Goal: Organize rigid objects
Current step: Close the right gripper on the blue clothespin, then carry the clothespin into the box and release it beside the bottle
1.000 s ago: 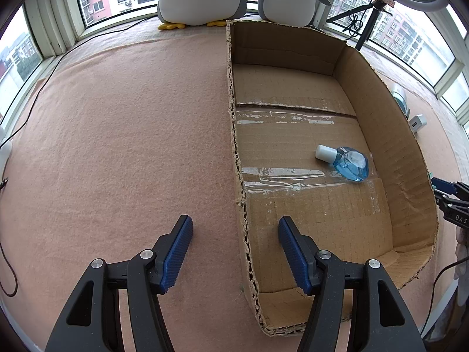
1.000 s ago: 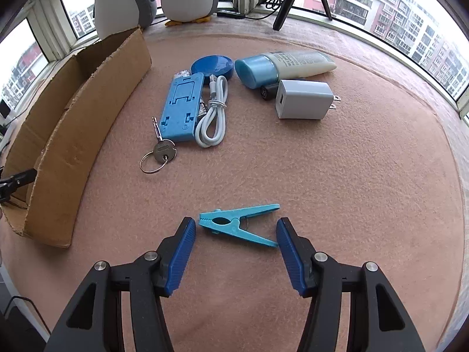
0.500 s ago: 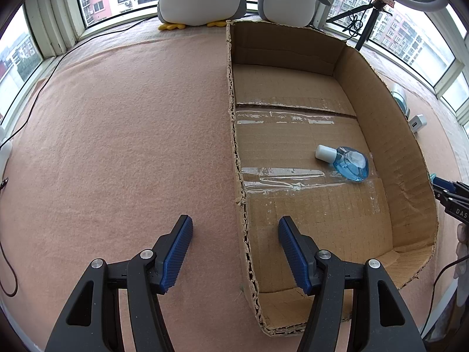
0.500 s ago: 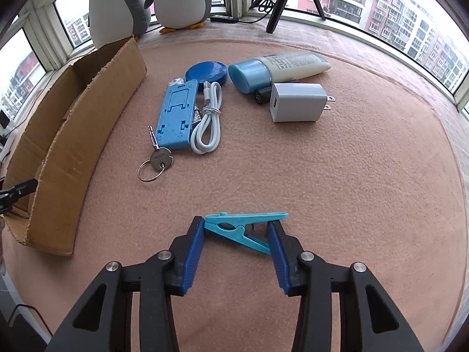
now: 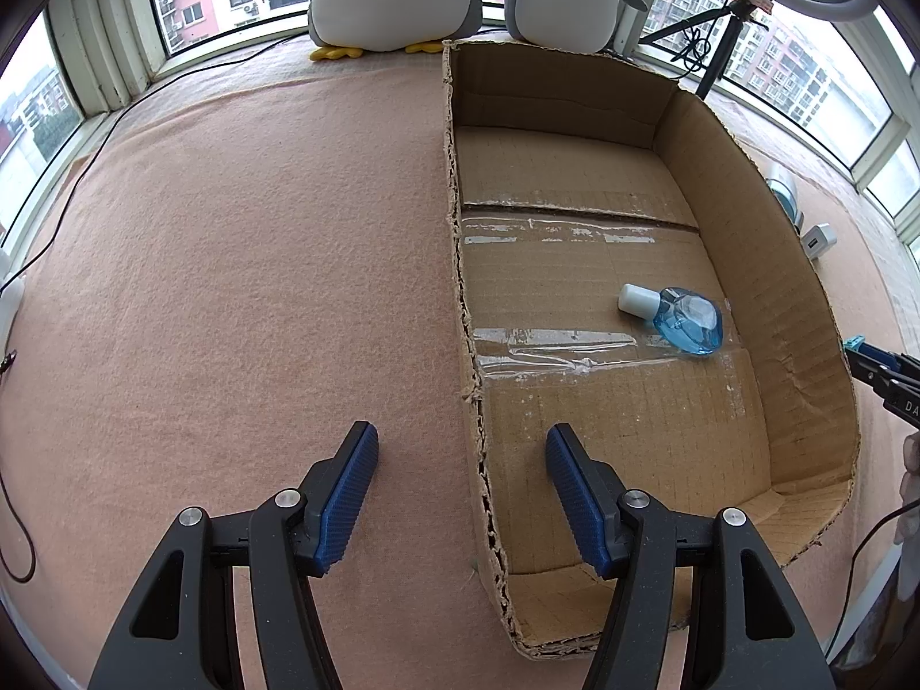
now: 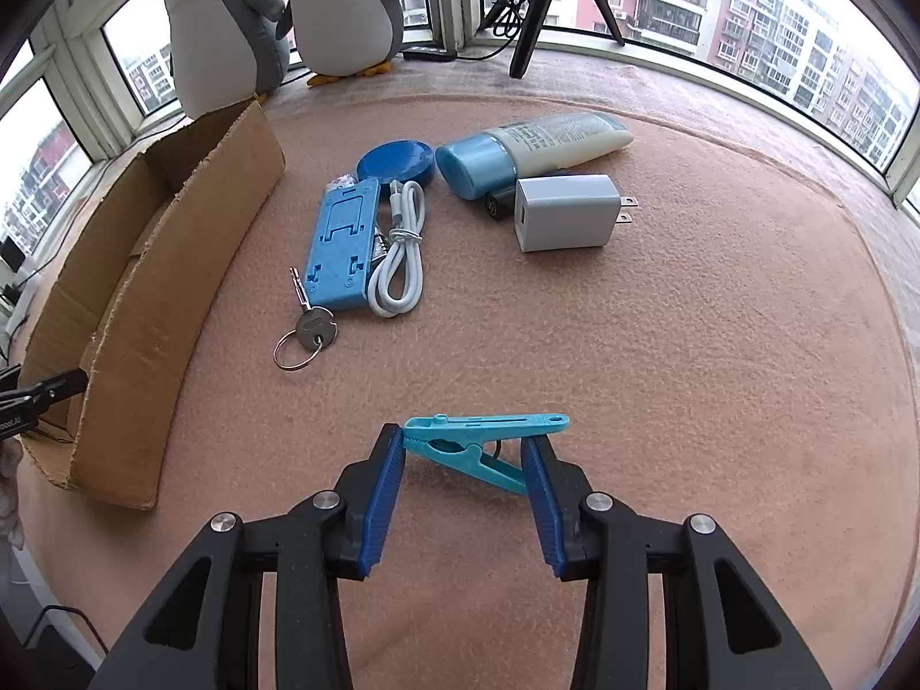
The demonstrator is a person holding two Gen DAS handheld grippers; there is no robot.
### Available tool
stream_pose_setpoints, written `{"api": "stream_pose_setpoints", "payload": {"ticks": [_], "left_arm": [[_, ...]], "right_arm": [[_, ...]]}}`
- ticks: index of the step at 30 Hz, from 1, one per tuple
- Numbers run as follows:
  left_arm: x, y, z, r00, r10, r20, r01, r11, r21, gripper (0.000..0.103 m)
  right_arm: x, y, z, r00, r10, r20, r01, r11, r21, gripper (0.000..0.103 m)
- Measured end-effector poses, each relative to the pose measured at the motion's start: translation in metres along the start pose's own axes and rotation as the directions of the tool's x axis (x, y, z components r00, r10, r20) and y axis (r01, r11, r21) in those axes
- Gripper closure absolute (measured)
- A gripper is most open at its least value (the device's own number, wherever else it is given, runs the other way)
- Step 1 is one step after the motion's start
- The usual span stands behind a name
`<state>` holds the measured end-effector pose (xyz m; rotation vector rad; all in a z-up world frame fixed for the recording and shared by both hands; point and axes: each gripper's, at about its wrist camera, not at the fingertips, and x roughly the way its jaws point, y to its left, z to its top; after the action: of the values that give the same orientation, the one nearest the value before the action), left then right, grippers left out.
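Cardboard box is the largest thing: the left tongs hang wide apart over its near left wall, one finger outside and one inside, holding nothing, and ahead of them to the right a small blue bottle lies on the box floor. In the right wrist view the box stands to the left of the right tongs, which have their two fingers pressed on a light blue clothes peg, one at each side. I judge that the step in hand is the picking of the peg; the next move calls for a lift and a carry to the left, over the box wall, and then a release inside. Farther ahead of the right tongs a tube, a white charger, a blue stand, a white cable and a key wait on the pink cloth. The peg lies across the tongs, with its long axis left to right: its closed mouth points left against the left finger, and its two handle legs spread toward the right.
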<state>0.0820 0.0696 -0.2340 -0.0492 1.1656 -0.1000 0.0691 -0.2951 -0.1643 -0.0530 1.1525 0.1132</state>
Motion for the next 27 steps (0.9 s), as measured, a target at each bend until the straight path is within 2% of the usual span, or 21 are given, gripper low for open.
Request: {"api": "stream_pose_setpoints", "payload": {"ticks": [7, 16, 21, 27], "left_arm": [[0.0, 0.0, 0.0, 1.0, 0.0, 0.001, 0.0, 1.0, 0.0, 0.038], [0.0, -0.001, 0.0, 1.0, -0.001, 0.001, 0.001, 1.0, -0.003, 0.038], [0.0, -0.001, 0.0, 1.0, -0.002, 0.0, 0.002, 1.0, 0.002, 0.038], [0.0, 0.0, 0.0, 1.0, -0.005, 0.001, 0.005, 1.0, 0.001, 0.038]], "right_arm": [[-0.019, 0.013, 0.01, 0.998, 0.04, 0.056, -0.04, 0.999, 0.0, 0.065], [-0.055, 0.075, 0.036, 0.972, 0.171, 0.159, -0.155, 0.982, -0.108, 0.065], [-0.059, 0.117, 0.042, 0.957, 0.24, 0.162, -0.209, 0.96, -0.188, 0.065], [-0.049, 0.158, 0.038, 0.953, 0.279, 0.121, -0.24, 0.934, -0.265, 0.065]]}}
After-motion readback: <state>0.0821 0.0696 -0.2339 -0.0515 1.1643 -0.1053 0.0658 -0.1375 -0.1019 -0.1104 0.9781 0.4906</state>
